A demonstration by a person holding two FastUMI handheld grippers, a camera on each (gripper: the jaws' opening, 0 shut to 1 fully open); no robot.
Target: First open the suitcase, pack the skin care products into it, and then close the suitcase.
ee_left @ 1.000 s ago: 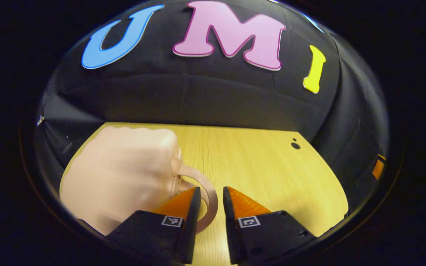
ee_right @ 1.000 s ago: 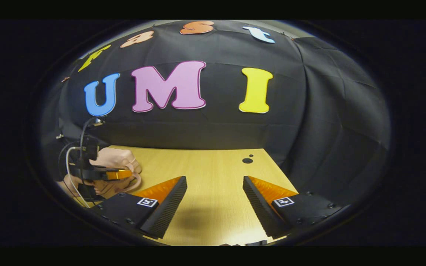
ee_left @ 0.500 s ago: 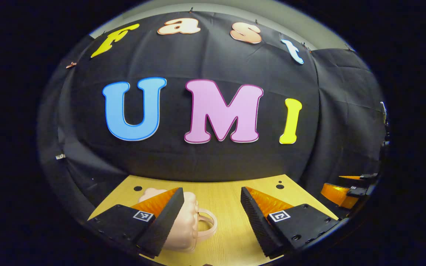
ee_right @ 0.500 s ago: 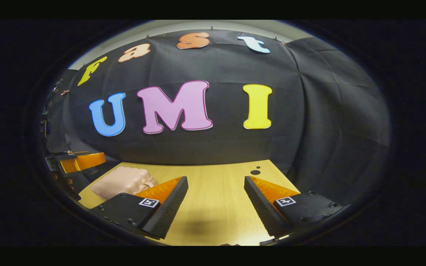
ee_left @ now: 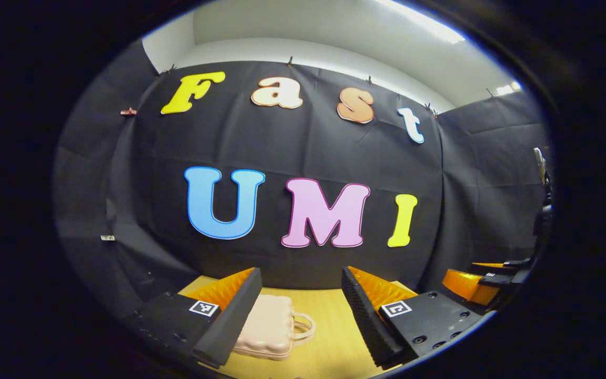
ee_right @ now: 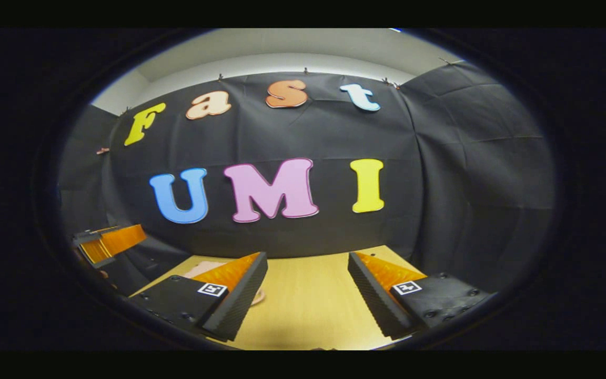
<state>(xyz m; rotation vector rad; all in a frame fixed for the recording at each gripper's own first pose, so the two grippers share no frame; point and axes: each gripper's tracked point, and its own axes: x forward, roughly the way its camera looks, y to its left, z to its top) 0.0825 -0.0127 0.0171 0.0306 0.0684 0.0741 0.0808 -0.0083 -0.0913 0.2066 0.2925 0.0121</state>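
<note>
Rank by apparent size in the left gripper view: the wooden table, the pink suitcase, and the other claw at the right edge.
1. Wooden table, the largest, though only a strip shows.
2. Pink suitcase, partly hidden behind a finger.
3. The other claw, cut off at the edge.
The last two look similar, and their distances differ, so that order is unsure.

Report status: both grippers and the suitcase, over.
Left gripper open, raised above the table. Right gripper open, holding nothing. Pink suitcase closed, lying flat on table, handle free. Nothing in the way.
</note>
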